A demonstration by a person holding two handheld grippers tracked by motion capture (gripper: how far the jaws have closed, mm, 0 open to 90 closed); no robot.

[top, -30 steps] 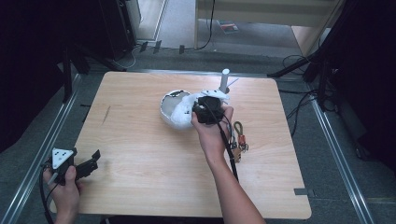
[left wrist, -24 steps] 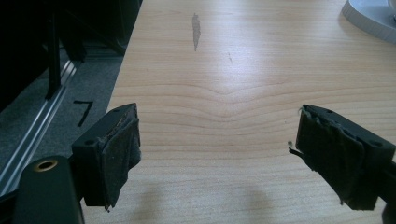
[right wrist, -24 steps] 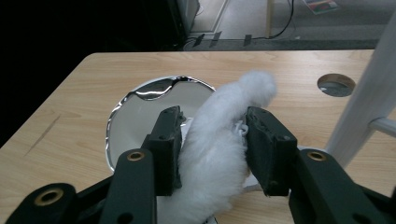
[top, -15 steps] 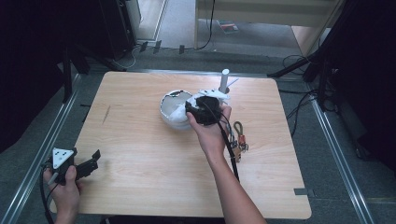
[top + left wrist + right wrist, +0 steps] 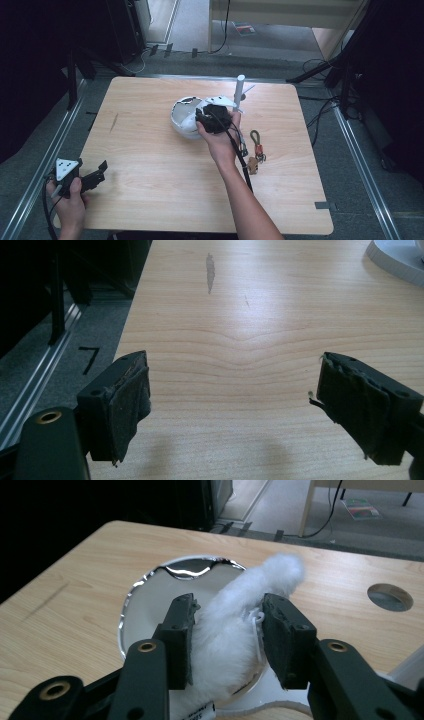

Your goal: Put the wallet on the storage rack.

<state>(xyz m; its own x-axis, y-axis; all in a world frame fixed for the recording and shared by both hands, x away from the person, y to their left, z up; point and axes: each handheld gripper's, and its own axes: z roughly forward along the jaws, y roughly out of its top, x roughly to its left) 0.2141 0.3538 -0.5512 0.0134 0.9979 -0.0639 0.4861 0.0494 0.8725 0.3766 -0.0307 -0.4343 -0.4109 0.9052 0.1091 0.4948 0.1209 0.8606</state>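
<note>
A white bowl with a shiny rim stands at the middle of the wooden table. My right gripper hangs over the bowl's right side, held by a hand. In the right gripper view its pads press on a white fluffy thing that sticks up from the bowl. That gripper has just been closing its jaws on the fluff. My left gripper rests in a hand at the table's front left corner. It stands open over bare wood with nothing between its pads.
A white upright tube stands just behind the bowl. A strap with clips lies to the right of the right hand. A round hole opens in the tabletop. Metal rails run along the table's sides.
The right gripper has shifted slightly left over the bowl with the fluffy thing between its jaws. The left hand has stayed in place.
</note>
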